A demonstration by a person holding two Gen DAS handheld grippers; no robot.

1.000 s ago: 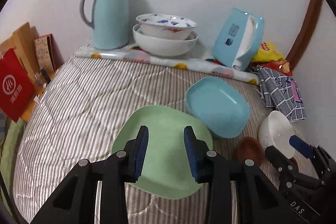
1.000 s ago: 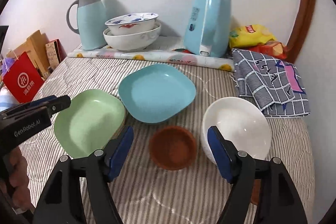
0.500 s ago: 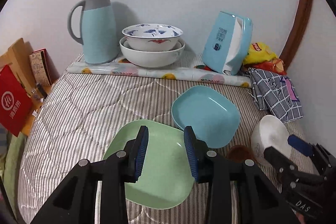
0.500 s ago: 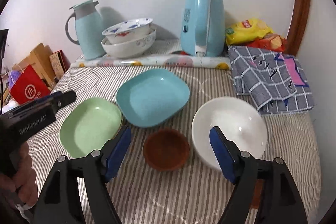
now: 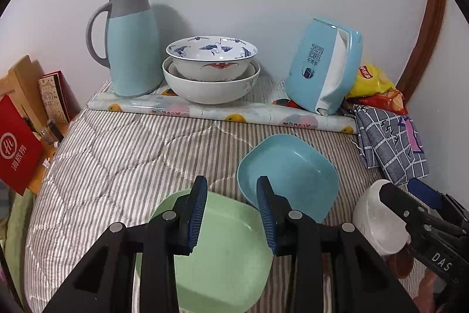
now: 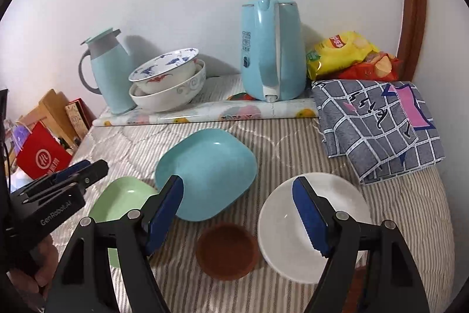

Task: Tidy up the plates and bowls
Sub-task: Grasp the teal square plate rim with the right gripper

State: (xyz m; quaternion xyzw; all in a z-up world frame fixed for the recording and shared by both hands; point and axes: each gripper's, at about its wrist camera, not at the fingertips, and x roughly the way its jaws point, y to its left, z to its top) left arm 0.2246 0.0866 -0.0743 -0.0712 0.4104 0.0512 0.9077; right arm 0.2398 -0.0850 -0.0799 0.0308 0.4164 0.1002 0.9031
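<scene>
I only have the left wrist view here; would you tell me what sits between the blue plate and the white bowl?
Observer: A small brown dish lies there on the striped cover, touching neither.
Operator: Thank you. Is the right gripper holding anything?
Observer: No, the right gripper hangs open above the dish and the white bowl, gripping nothing.
Operator: And does the blue plate overlap the green one?
Observer: The blue plate appears to overlap the edge of the green plate.

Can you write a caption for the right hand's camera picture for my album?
Open right gripper hovers over brown bowl, white bowl, blue plate and green plate.
</scene>
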